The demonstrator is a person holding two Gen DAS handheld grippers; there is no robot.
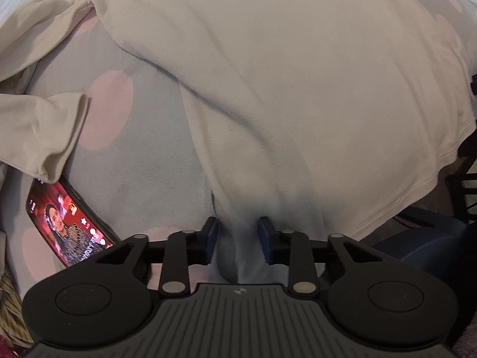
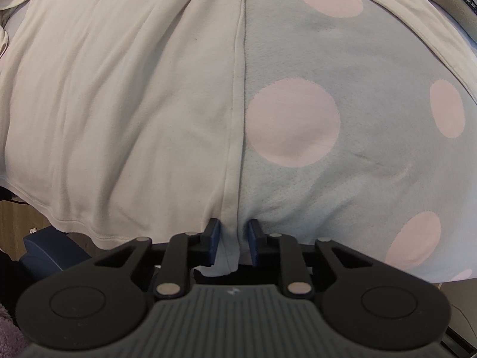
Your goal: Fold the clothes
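Left gripper (image 1: 238, 237) pinches the cream shirt (image 1: 283, 74), jaws closed on a bunched corner; a phone (image 1: 64, 220) lies left of the shirt on the dotted blanket (image 1: 143, 155). Right gripper (image 2: 232, 240) clamps the shirt's hem edge.

Soft matt cream cotton-like garment (image 1: 298, 89) on fuzzy, perhaps fleece, dotted blanket (image 2: 342, 68); glossy phone screen (image 1: 67, 223).

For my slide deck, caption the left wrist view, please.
Left claw pinching the cream shirt on a polka-dot blanket, phone nearby.
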